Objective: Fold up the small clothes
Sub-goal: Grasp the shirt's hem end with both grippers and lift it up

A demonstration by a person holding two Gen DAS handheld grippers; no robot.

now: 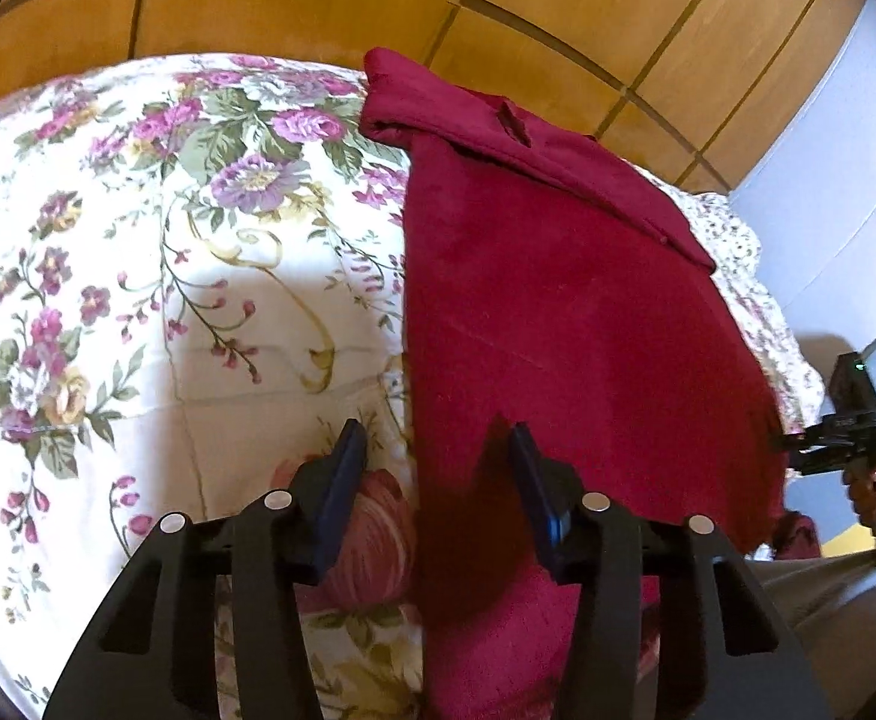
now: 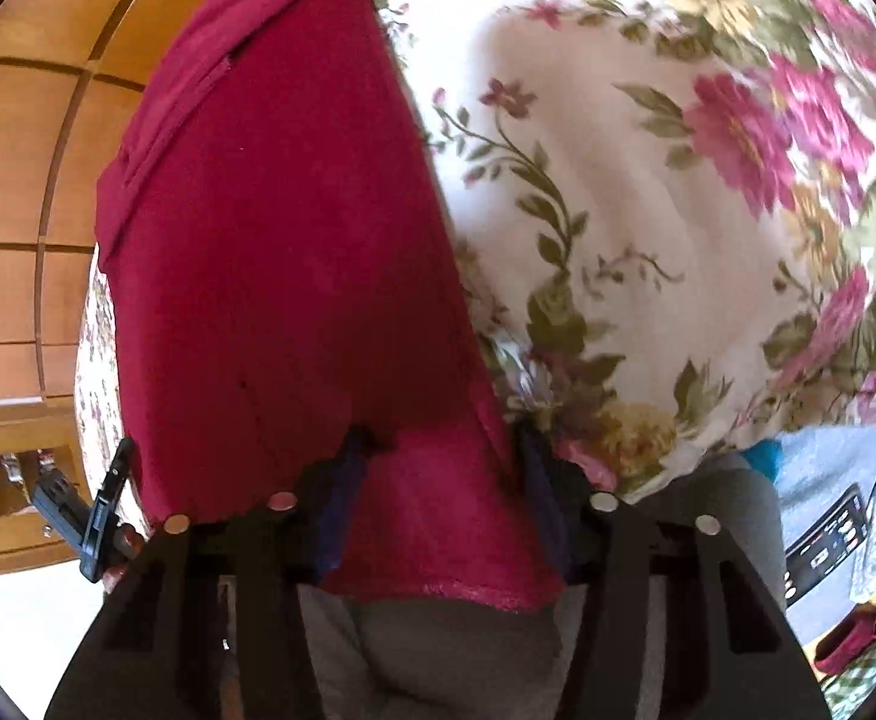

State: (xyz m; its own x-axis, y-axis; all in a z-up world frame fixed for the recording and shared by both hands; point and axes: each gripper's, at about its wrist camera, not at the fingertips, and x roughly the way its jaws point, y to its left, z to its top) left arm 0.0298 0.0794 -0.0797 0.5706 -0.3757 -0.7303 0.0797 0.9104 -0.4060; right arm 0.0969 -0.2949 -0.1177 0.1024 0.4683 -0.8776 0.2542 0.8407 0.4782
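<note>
A dark red garment [image 1: 558, 276] lies spread on the floral bedspread [image 1: 138, 276], its far end folded over. My left gripper [image 1: 435, 450] is open, its jaws straddling the garment's left edge near the hem. In the right wrist view the same red garment [image 2: 270, 228] fills the left half. My right gripper [image 2: 444, 450] is open, and the garment's near edge lies between its jaws, partly covering the fingertips. The right gripper's body also shows at the right edge of the left wrist view [image 1: 852, 420], held by a hand.
A wooden wardrobe [image 1: 378, 0] stands behind the bed. The floral bedspread [image 2: 678, 210] extends beside the garment. A remote control [image 2: 828, 540] and more red cloth [image 2: 870, 630] lie at the right. A wooden shelf [image 2: 6, 468] is at the left.
</note>
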